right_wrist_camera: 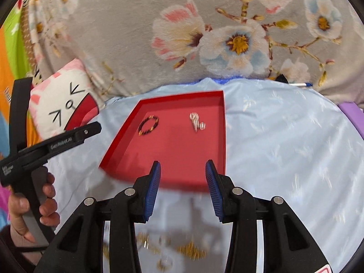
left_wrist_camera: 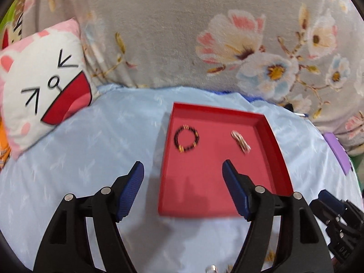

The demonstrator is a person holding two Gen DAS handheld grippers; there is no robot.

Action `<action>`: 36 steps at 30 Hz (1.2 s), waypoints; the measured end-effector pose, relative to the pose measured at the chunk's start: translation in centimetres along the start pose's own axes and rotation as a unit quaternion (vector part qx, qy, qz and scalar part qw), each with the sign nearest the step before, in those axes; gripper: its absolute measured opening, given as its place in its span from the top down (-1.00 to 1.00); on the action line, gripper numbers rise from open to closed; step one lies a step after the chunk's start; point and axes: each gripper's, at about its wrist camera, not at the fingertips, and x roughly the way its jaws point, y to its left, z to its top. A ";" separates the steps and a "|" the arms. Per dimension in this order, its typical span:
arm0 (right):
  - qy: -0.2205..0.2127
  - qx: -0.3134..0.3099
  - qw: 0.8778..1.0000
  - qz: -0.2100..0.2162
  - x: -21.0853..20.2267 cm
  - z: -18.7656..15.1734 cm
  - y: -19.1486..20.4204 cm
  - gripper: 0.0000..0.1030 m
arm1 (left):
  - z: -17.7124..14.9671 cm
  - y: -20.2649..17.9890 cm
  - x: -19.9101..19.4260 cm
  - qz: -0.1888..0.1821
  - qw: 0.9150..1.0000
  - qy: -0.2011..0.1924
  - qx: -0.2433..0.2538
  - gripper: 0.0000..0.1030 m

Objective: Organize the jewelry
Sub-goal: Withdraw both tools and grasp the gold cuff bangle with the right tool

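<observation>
A shallow red tray (left_wrist_camera: pixel 204 182) lies on pale blue cloth. Inside it rest a dark beaded bracelet (left_wrist_camera: pixel 186 141) with gold spacers and a small stack of rose-gold bangles (left_wrist_camera: pixel 240 144). My left gripper (left_wrist_camera: pixel 183 165) is open over the tray's near left part, nothing between its blue pads. In the right wrist view the same tray (right_wrist_camera: pixel 177 145) holds the bracelet (right_wrist_camera: pixel 148 125) and bangles (right_wrist_camera: pixel 197 120). My right gripper (right_wrist_camera: pixel 183 164) is open at the tray's near edge, empty. Blurred gold jewelry (right_wrist_camera: pixel 191 251) lies on the cloth below it.
A cat-face pillow (left_wrist_camera: pixel 43 91) sits at the left and a grey floral blanket (left_wrist_camera: pixel 182 34) rises behind. A purple object (left_wrist_camera: pixel 336 152) lies at the right edge. A hand (right_wrist_camera: pixel 34 204) holds the left gripper's handle. A pen (right_wrist_camera: pixel 300 84) lies at the back right.
</observation>
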 end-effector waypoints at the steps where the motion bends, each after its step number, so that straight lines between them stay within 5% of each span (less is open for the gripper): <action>1: 0.002 -0.002 1.000 -0.001 -0.9 -1.2 0.3 0.20 | -1.1 0.1 -0.9 -0.003 1.000 0.002 -0.003 -0.34; 7: 0.039 0.005 0.999 0.009 -5.3 -9.1 1.4 0.20 | -7.4 -0.3 -5.2 0.000 1.000 0.016 0.011 -0.34; 17: 0.093 -0.022 0.995 -0.036 -9.0 -18.0 1.3 0.14 | -15.7 -0.4 -8.7 -0.001 0.998 0.062 0.011 -0.36; 28: 0.079 0.020 0.993 -0.087 -7.2 -16.9 -1.7 -0.29 | -18.8 -0.4 -7.9 0.013 0.996 0.092 0.002 -0.36; 36: 0.099 0.015 0.990 -0.096 -4.0 -16.2 -0.9 -0.40 | -18.7 0.4 -7.4 0.019 0.995 0.096 -0.001 -0.36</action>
